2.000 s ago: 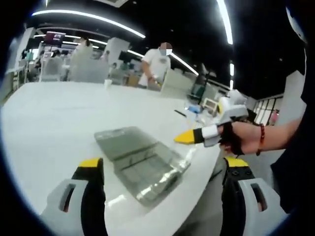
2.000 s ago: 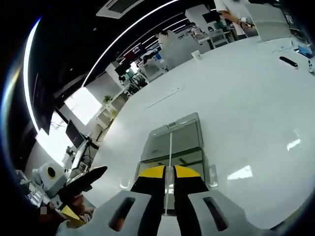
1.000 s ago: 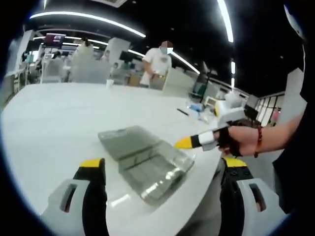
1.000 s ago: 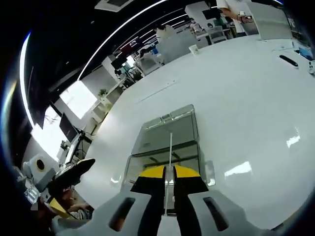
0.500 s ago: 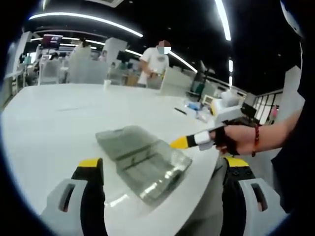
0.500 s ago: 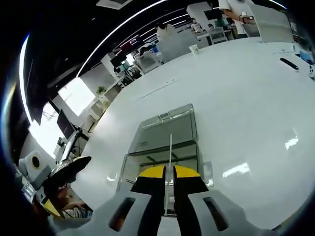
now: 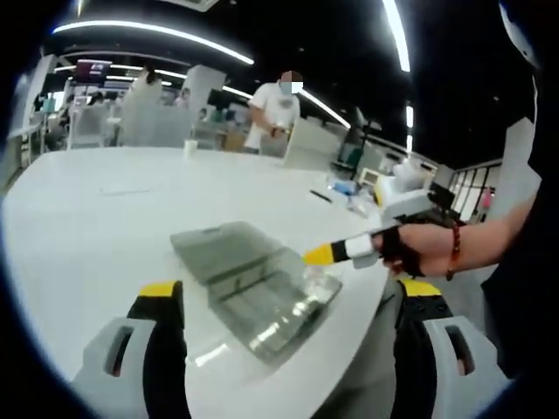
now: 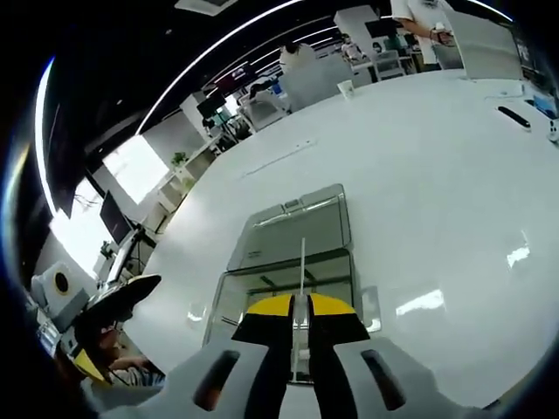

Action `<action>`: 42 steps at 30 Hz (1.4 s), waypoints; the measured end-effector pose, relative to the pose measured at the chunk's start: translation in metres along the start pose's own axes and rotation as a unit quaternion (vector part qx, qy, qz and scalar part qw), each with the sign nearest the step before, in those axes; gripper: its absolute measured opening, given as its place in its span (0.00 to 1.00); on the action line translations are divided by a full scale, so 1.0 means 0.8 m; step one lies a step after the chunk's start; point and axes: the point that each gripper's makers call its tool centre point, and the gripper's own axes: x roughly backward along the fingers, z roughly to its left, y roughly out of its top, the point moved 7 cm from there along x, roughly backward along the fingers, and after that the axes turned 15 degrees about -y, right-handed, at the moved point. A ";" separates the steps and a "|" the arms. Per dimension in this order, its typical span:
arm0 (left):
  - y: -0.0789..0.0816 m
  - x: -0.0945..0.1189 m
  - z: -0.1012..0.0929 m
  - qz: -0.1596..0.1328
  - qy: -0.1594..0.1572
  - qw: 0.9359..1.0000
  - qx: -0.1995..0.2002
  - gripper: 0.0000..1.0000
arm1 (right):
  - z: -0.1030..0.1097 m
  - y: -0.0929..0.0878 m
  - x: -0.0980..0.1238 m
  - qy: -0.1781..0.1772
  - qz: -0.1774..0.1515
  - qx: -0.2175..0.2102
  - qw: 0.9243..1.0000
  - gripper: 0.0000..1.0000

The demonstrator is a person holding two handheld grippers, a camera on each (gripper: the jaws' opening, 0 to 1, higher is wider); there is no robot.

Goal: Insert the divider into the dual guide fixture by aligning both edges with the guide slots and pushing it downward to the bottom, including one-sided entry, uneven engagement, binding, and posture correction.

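The clear plastic guide fixture (image 7: 253, 288) lies on the white table (image 7: 96, 218), near its front edge. In the right gripper view the fixture (image 8: 293, 231) sits straight ahead, as a clear tray with a flat clear panel beyond it. My right gripper (image 8: 295, 304) is shut on the thin clear divider (image 8: 302, 257), which I see edge on as a pale line over the tray. In the left gripper view the right gripper (image 7: 319, 255), held by a hand, hovers with its yellow tip over the fixture's right corner. My left gripper (image 7: 291, 290) stands open and wide, short of the fixture.
A person in white (image 7: 275, 109) stands behind the table's far side. Small items (image 7: 345, 192) lie on the table's far right, and a dark one (image 8: 515, 116) shows there too. The left gripper's dark jaw (image 8: 118, 301) shows at lower left.
The right gripper with the divider has crept in over the fixture's near corner and sunk a little. The left gripper stays open and nearly still.
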 end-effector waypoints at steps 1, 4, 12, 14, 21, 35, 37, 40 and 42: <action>0.000 0.000 0.000 0.000 0.000 1.000 0.001 0.98 | -0.002 0.000 0.000 -0.005 -0.001 0.004 1.000 0.00; -0.001 0.000 -0.001 0.001 -0.001 1.000 0.001 0.98 | -0.001 0.000 0.000 -0.004 -0.002 0.007 1.000 0.00; -0.001 -0.002 -0.001 0.002 -0.004 1.000 0.004 0.98 | 0.002 -0.002 -0.001 -0.007 0.003 0.017 1.000 0.00; -0.001 -0.002 -0.001 0.003 -0.005 1.000 0.004 0.98 | 0.002 -0.001 -0.001 -0.007 0.006 0.019 1.000 0.00; 0.003 -0.003 -0.001 -0.002 -0.006 1.000 -0.002 0.98 | 0.004 -0.001 -0.001 -0.009 0.008 0.022 1.000 0.00; -0.001 -0.005 0.003 0.000 -0.008 1.000 0.010 0.97 | 0.006 -0.003 -0.001 -0.010 0.014 0.031 0.999 0.00; -0.002 -0.004 0.003 0.001 -0.009 1.000 0.010 0.97 | 0.007 -0.005 -0.001 -0.011 0.014 0.035 0.999 0.00; -0.002 -0.004 0.003 0.003 -0.009 1.000 0.010 0.97 | 0.007 -0.004 -0.001 -0.011 0.014 0.034 0.999 0.00; -0.002 -0.004 0.003 0.003 -0.009 1.000 0.011 0.97 | 0.008 -0.003 -0.002 -0.010 0.014 0.036 0.999 0.00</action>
